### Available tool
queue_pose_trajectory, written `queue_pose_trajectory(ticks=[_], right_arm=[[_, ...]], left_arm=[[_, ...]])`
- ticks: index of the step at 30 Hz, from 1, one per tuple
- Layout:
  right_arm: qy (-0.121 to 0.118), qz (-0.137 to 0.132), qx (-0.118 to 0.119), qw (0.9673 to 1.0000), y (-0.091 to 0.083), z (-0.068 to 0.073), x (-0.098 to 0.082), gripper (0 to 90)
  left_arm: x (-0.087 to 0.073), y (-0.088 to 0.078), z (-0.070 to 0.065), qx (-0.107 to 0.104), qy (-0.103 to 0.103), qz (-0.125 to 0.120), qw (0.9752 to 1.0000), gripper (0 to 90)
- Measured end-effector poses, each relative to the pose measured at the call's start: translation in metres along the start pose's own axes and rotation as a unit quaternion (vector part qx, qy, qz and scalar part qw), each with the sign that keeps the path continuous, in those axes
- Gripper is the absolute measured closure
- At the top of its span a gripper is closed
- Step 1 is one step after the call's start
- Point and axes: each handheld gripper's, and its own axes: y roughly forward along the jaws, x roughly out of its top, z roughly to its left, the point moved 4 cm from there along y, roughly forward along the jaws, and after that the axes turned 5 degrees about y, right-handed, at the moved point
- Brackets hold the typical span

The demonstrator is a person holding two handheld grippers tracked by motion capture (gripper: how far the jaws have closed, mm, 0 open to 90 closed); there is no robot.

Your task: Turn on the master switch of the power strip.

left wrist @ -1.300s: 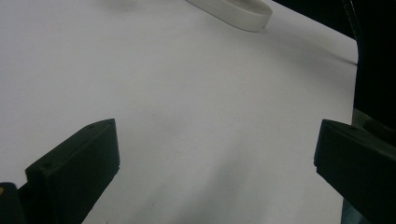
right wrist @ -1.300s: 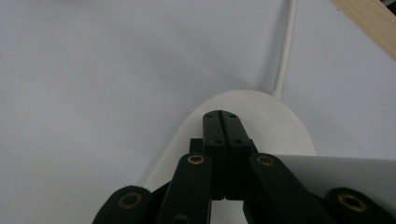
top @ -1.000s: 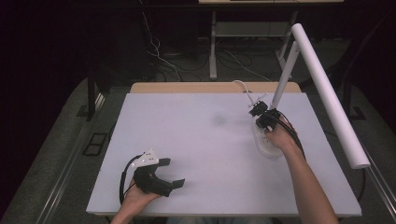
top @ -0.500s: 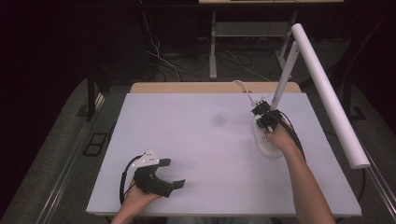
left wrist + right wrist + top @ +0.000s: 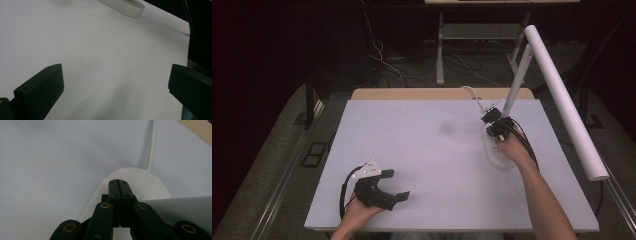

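A white desk lamp stands at the table's right: an oval base (image 5: 493, 152), a slanted arm (image 5: 517, 80) and a long tube head (image 5: 562, 100). My right gripper (image 5: 490, 120) is shut with nothing between its jaws. In the right gripper view its closed tips (image 5: 118, 182) sit over the top of the base (image 5: 142, 182), near the end where the white cord (image 5: 151, 145) leaves. I cannot tell if they touch it. My left gripper (image 5: 398, 185) rests near the front left edge, jaws wide open over bare tabletop (image 5: 116, 72), with the base (image 5: 125, 6) far ahead.
The white tabletop (image 5: 422, 145) spreads between the two grippers. The lamp head overhangs the right edge. A wooden strip (image 5: 412, 94) runs along the far edge. Cables and desk legs (image 5: 439, 55) lie on the dark floor behind.
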Motion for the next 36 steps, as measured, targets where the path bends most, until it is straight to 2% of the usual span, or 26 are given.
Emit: queue_pose_trajectory(ticks=[8, 16, 24, 26, 36], right_arm=[[0.001, -0.022, 0.007, 0.9997, -0.005, 0.001, 0.003, 89.2], [0.002, -0.026, 0.01, 0.9996, -0.006, 0.005, 0.005, 89.2], [-0.007, -0.045, 0.023, 0.9987, -0.015, 0.012, 0.007, 89.2], [-0.002, -0.047, 0.025, 0.9986, -0.019, 0.014, 0.007, 89.3], [0.004, -0.077, 0.055, 0.9955, -0.036, 0.026, 0.008, 89.2]], left_arm=[[0.0, 0.002, -0.001, -0.001, 0.0, 0.002, 1.0, 0.0], [0.0, 0.001, 0.001, 0.0, -0.001, 0.0, 1.0, 0.0], [0.0, 0.001, 0.0, -0.001, -0.002, 0.0, 1.0, 0.0], [0.0, 0.001, 0.0, -0.002, -0.001, 0.001, 1.0, 0.0], [0.0, 0.002, -0.001, -0.003, 0.001, 0.001, 1.0, 0.0]])
